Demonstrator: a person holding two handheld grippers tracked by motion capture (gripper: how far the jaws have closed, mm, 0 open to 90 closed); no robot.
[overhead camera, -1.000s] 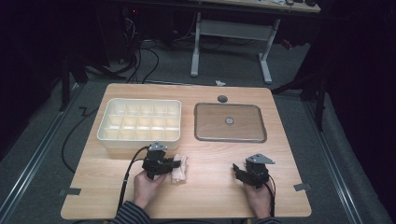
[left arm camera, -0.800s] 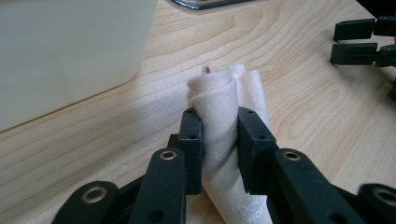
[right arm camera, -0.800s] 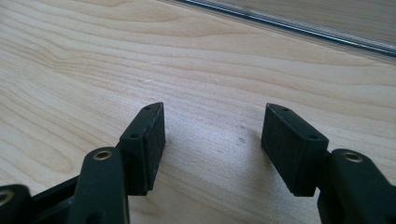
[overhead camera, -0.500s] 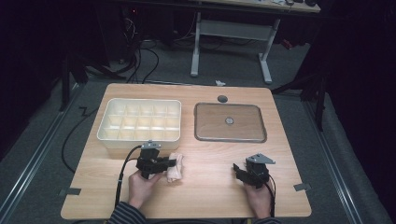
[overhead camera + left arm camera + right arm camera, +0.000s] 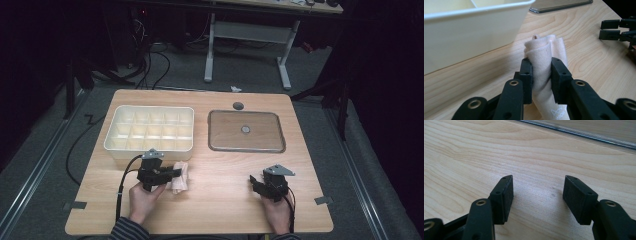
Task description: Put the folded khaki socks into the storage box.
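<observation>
We see the left gripper (image 5: 172, 173) near the front left of the table (image 5: 225, 210), its pads pinching a rolled pale pink cloth (image 5: 180, 177). In the left gripper view the cloth (image 5: 546, 57) bulges up between the two black jaws, squeezed at its waist, with its lower end running down out of frame and a faint printed mark near the bottom edge. The cloth lies just in front of the white compartment tray (image 5: 150, 147), close to its near wall but apart from it as far as we can tell. That wall (image 5: 469, 37) rises close on the left of the left gripper view, the nearest obstacle to the roll.

To the right of the tray sits a flat clear lid (image 5: 246, 131) with a small round knob at its centre. A small dark disc (image 5: 238, 105) lies behind it near the far edge.

Our right gripper (image 5: 257, 182) rests well apart at the front right, jaws spread with bare wood between them; they have just been closing a little. In the right gripper view the pads (image 5: 506, 195) hold nothing, and the lid's edge (image 5: 579, 133) crosses the top.
</observation>
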